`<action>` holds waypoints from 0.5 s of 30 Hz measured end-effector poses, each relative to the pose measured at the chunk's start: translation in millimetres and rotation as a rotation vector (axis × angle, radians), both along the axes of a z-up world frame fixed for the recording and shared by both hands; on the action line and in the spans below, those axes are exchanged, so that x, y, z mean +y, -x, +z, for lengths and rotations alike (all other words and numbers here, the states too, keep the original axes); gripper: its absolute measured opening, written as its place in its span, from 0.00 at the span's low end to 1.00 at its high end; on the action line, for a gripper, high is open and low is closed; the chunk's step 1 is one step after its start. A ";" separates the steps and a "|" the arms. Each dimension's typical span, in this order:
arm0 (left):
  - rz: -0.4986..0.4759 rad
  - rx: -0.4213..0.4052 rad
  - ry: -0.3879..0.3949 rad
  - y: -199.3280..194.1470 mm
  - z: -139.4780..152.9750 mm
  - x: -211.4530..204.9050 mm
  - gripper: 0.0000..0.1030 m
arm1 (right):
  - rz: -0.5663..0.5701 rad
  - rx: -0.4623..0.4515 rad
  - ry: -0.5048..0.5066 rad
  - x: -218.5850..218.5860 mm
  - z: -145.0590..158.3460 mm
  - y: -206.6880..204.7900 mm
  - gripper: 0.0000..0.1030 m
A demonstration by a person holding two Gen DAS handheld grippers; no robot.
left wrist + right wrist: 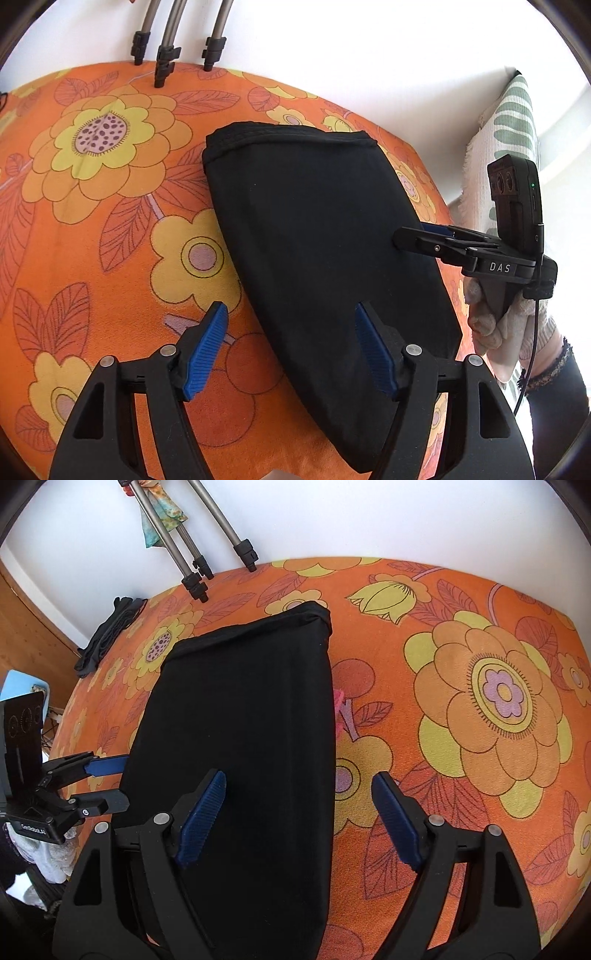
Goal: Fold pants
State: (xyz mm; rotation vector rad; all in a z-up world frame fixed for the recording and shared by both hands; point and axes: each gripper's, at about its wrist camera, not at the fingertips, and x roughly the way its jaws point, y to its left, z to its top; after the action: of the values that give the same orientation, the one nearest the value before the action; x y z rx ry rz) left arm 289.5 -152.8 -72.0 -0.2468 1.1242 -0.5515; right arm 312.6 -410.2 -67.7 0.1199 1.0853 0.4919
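Both tools, left tool (290,345) and right tool (299,814), hang open and empty over the black pants (240,738), already a compact folded stack on the orange floral tabletop (480,701); folding looks nearly finished.

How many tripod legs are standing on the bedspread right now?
3, at the far edge by the wall: left leg, middle leg, right leg. Their tops run out of view.

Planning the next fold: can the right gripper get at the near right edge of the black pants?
Probably yes: the right gripper, open, straddles that edge of the black pants, nothing between.
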 end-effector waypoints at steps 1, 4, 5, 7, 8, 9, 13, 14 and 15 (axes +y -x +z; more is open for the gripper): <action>0.000 0.002 -0.003 -2.0 -0.3 -1.2 0.68 | 0.007 0.015 -0.015 0.5 -2.9 -2.1 0.82; 0.004 0.014 0.006 -9.4 -0.2 -4.1 0.68 | 0.037 0.000 -0.026 4.0 -3.0 -3.1 0.83; 0.006 0.016 0.012 -10.8 -0.1 -5.3 0.68 | 0.049 -0.005 -0.036 5.1 -3.2 -2.3 0.80; 0.002 0.011 0.017 -14.0 -0.6 -8.8 0.68 | 0.076 -0.011 -0.054 7.4 -4.1 0.0 0.73; -0.002 0.004 0.013 -15.7 -0.5 -11.8 0.69 | 0.081 -0.020 -0.054 8.7 -4.3 1.4 0.69; -0.007 -0.003 0.008 -17.7 -0.6 -15.0 0.69 | 0.085 -0.020 -0.061 9.4 -4.6 1.9 0.68; -0.011 -0.011 0.018 -23.8 -1.4 -23.4 0.71 | 0.069 -0.029 -0.073 5.5 -5.4 2.3 0.59; -0.007 -0.011 0.025 -25.1 -1.2 -24.4 0.71 | 0.061 -0.029 -0.083 3.3 -5.9 2.3 0.55; -0.007 -0.009 0.037 -26.1 -1.5 -25.4 0.71 | 0.050 -0.027 -0.097 1.0 -6.5 2.1 0.53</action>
State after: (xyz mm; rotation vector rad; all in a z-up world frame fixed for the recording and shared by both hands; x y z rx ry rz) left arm 315.6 -178.2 -73.5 -0.2715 1.1070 -0.5797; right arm 310.5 -409.3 -74.2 0.1711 1.0400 0.5902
